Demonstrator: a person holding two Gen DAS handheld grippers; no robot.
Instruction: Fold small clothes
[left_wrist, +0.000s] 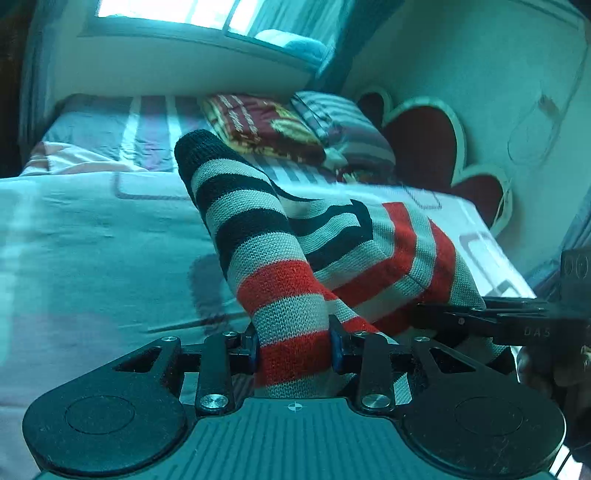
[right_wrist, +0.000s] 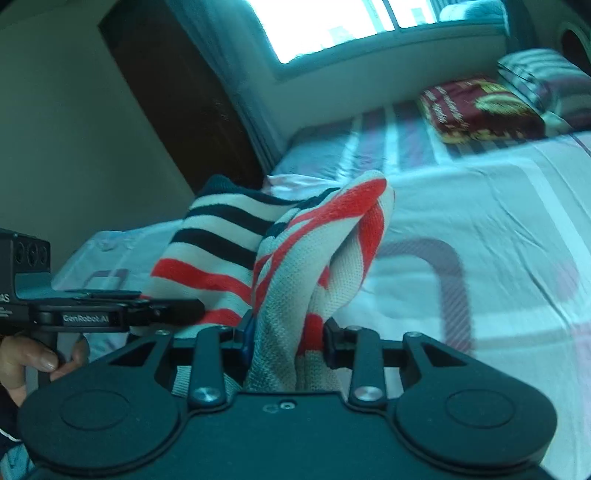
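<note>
Clenched between the fingers of the left gripper (left_wrist: 294, 354) is a bunched fold of the striped knitted garment (left_wrist: 273, 236), while another fold is clenched by the right gripper (right_wrist: 286, 341). Just beyond, the garment is held raised over the bed (left_wrist: 85, 236). Farther off, a patterned cushion (right_wrist: 480, 110) is seen below the window (right_wrist: 332, 26).

Daylight pours from the window (left_wrist: 207, 14), blown out to white glare in both views. A cool teal cast dims the room. Fisheye bending warps the edges; the bed (right_wrist: 480, 206) looks softly blurred, perhaps from motion.
</note>
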